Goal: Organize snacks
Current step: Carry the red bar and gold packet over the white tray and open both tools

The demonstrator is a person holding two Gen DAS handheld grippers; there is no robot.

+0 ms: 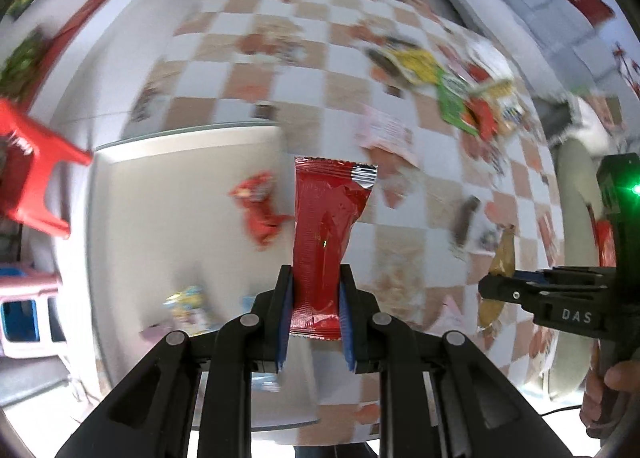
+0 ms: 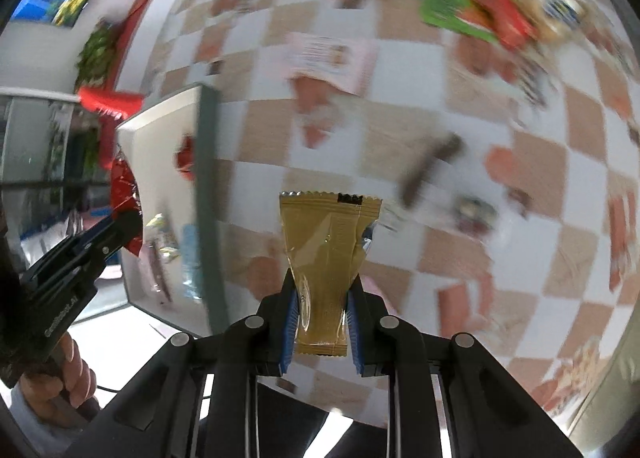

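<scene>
Left wrist view: left gripper (image 1: pixel 316 298) clamps a red packet (image 1: pixel 326 226), poised over the tray (image 1: pixel 160 162) at 9 o'clock for sorting; right gripper (image 2: pixel 322 298) pinches a gold packet (image 2: pixel 326 254) above the checkered tablecloth (image 2: pixel 500 218).

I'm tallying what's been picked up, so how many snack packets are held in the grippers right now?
2. A red packet is pinched in the left gripper above the white bin; a gold packet is in the right gripper over the checkered tablecloth.

A checkered tablecloth (image 1: pixel 304 70) bears a pale tray (image 1: pixel 168 186) and scattered snack packets (image 1: pixel 460 94) — colourful, blurred.
</scene>
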